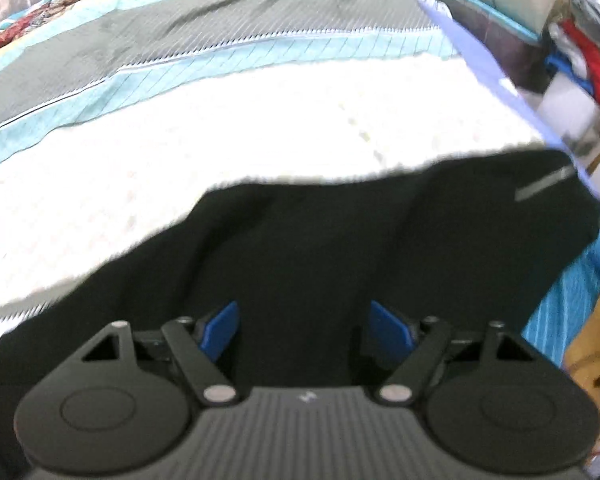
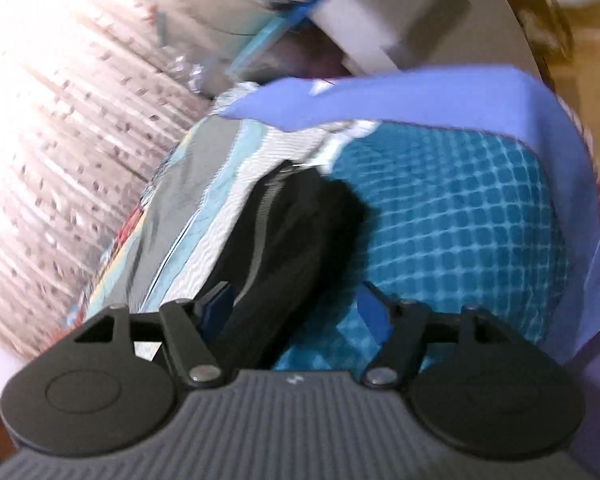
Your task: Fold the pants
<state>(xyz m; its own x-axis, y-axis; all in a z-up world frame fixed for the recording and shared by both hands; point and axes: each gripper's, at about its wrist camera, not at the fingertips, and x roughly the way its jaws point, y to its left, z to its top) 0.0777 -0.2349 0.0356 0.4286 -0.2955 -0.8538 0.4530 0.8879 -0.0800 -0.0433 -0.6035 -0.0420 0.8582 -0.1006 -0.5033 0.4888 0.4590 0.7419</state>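
The black pants (image 1: 340,248) lie spread across the near part of a bed's white quilted cover (image 1: 220,140), reaching its right edge. A grey stripe marks them; no brand or writing is legible. The left gripper (image 1: 306,330) hovers over the cloth, blue pads wide apart. The right gripper (image 2: 296,312) also gapes, pressing nothing.

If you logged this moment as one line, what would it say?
task: fold pants | black pants: on bed | left gripper: open, over pants | right gripper: open, nothing held
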